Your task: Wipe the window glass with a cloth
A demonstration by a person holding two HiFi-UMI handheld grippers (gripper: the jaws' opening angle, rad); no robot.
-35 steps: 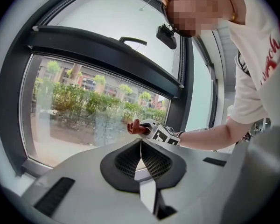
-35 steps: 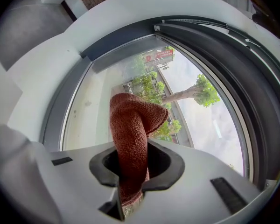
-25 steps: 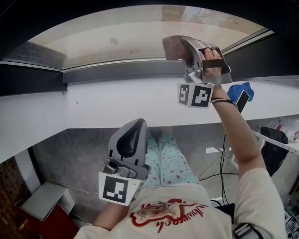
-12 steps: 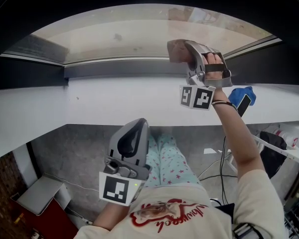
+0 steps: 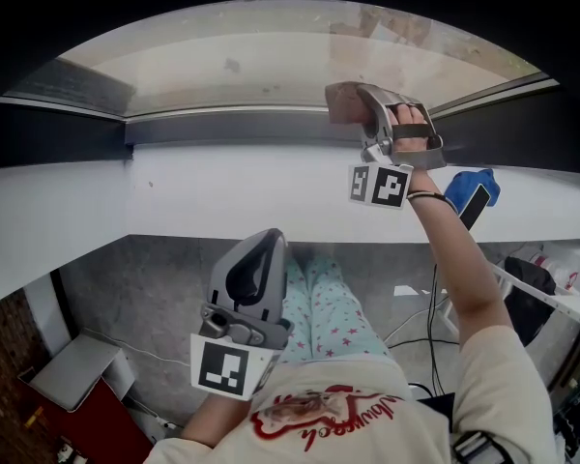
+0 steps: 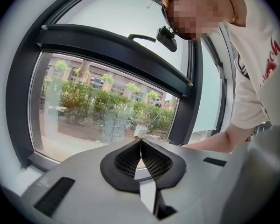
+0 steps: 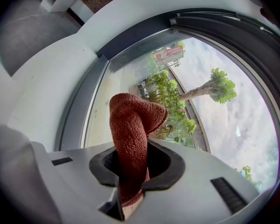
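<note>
My right gripper (image 7: 130, 169), matt grey plastic, pinches a rough-woven cloth (image 7: 130, 125) beside the smooth, glossy window glass (image 7: 200, 78).

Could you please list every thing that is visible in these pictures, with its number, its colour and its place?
window glass: one, clear with some spots, above the sill
window frame: one, dark grey, around the glass
sill: one, white, below the frame
cloth: one, reddish-brown, between the right jaws, near the lower edge of the glass
blue item: one, on the sill at the right; too small to identify
cables: a few, white and dark, on the floor at the right
red object: one, on the floor at the lower left
right hand-held gripper: one, grey, raised to the window, shut on the cloth
left hand-held gripper: one, grey, held low by the body, jaws together, empty
trousers: light green with pink stars, below
</note>
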